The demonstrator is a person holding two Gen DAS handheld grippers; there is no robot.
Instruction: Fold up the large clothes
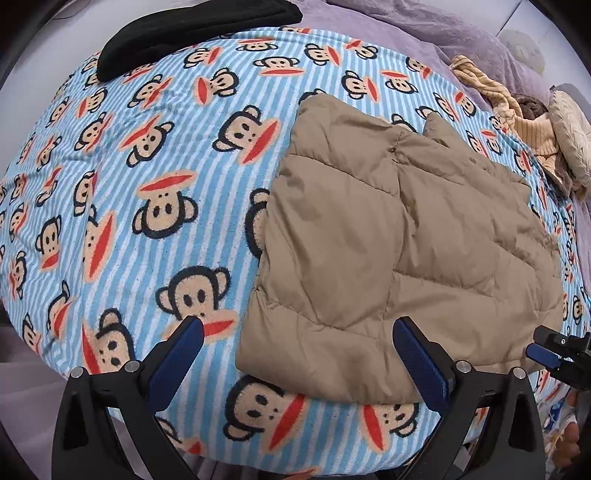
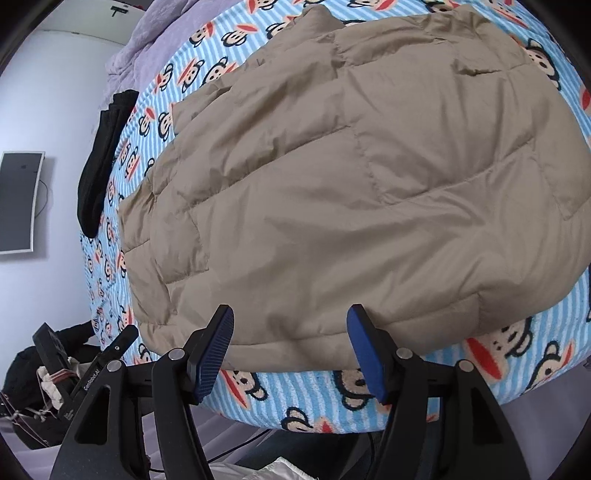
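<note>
so the tan quilted jacket (image 2: pixel 332 177) lies folded flat on the monkey-print blanket (image 1: pixel 129 206), its near hem just ahead of the right gripper (image 2: pixel 290 354) and running between that gripper's two fingers. in the left wrist view the same jacket sits ahead of and to the right of the left gripper (image 1: pixel 297 354), with its near left corner lying between the blue pads (image 1: pixel 177 358).

the only writing i can read is "genrobot.ai" in small white letters on the black body of the left gripper, seen at the lower left of the right wrist view; a second line below it is too small to make out.

both grippers hover low over the near edge of the bed, fingers spread wide and holding nothing, side by side and near each other.

beyond the fingers, a black garment (image 1: pixel 192 33) lies at the far left edge of the blanket, a lilac duvet (image 1: pixel 424 26) bunches behind it, and a heap of cream and beige clothes (image 1: pixel 535 125) sits far right. a dark flat screen (image 2: pixel 20 203) hangs on the pale wall.
</note>
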